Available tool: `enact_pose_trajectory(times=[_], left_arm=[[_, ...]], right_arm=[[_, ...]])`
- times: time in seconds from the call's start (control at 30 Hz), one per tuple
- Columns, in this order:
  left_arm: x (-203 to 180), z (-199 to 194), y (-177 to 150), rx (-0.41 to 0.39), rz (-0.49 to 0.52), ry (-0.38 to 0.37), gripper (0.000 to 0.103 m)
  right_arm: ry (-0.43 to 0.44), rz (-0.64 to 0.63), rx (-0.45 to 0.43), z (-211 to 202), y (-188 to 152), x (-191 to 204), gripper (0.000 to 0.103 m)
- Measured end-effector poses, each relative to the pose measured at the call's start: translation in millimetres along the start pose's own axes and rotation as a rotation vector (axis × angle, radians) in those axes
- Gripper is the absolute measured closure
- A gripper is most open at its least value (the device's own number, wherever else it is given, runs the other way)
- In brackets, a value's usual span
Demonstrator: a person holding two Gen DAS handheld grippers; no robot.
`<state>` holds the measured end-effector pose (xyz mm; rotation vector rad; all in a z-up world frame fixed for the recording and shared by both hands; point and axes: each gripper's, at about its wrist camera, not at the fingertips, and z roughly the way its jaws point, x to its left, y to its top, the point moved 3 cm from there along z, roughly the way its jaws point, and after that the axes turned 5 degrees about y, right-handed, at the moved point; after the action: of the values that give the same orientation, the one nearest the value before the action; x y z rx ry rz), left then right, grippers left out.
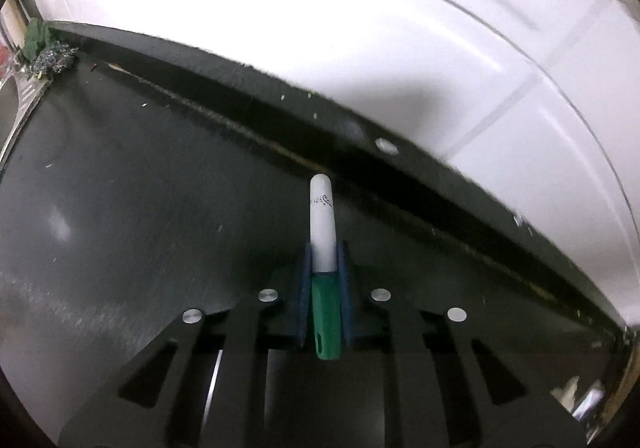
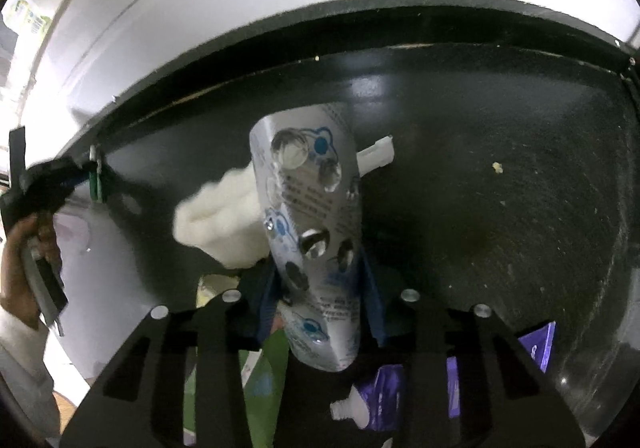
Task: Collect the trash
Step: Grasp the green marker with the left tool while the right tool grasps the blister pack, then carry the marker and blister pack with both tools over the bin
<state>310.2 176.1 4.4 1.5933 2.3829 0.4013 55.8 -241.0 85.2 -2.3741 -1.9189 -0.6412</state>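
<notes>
Gripped a marker (image 1: 322, 207) in the nearly closed jaws of the left gripper (image 1: 325, 248): green cap back between the blue pads, white barrel jutting out ahead past the fingertips. Clamped a silver blister pack (image 2: 304, 175) in the half-closed jaws of the right gripper (image 2: 320, 276), most of the pack standing out ahead of them, its pockets looking pushed in.

Judged two likely slips. Held the marker mostly by its cap, so could lose the barrel if the cap pulled loose, or let it swivel between the pads on a quick swing. Held the blister pack by its lower end only; thin, slick foil, so could buckle or slide free if tilted or knocked against something.

Left more trash near the right jaws: a white fluffy wad (image 2: 216, 215) and a small white plastic piece (image 2: 378, 153) just ahead, a purple tube (image 2: 384, 396) with a white threaded neck and some green packaging (image 2: 276, 368) underneath and behind.

Worked over a black tabletop (image 1: 120, 207), scuffed and dotted with crumbs. Showed white tiles (image 1: 360, 27) beyond the table edge, probably floor. Showed steel wool (image 1: 54, 57) and a green scourer (image 1: 36, 37) far off to the left of the left jaws.
</notes>
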Motion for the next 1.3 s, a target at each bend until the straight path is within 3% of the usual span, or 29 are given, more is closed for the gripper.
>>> enact_pose_trajectory(times=[0.23,0.37,0.43,0.67,0.77,1.03,1.3], left_arm=[[21.9,-43.5,-17.7,0.000,0.020,-0.037,0.090],[40.4,-69.7,-38.4,-0.031,0.070,0.058,0.090],[46.7,-86.4,-64.9,-0.029,0.071,0.088,0.090],[121.7,-110.9,-117.5,-0.026,-0.028,0.143,0.090],[174.4,-121.4,-146.0,-0.030,-0.092,0.163,0.090],[270.6,-157.2,-225.5,-0.021,-0.224,0.273,0.090],[395.7,-181.2,-331.8,0.043,-0.482,0.369,0.090]], right_arm=[[0.016,-0.041,-0.071,-38.6,-1.8,4.4,0.066],[-0.017,-0.113,-0.099,-51.2,8.5,20.3,0.066],[-0.038,-0.148,-0.109,-51.7,18.0,32.8,0.066],[-0.035,-0.269,-0.095,-39.9,35.1,87.1,0.066],[-0.010,-0.353,-0.062,-27.3,26.1,125.0,0.066],[0.109,-0.647,0.067,25.8,-57.4,283.8,0.066],[0.236,-0.983,0.221,70.9,-204.9,455.1,0.066]])
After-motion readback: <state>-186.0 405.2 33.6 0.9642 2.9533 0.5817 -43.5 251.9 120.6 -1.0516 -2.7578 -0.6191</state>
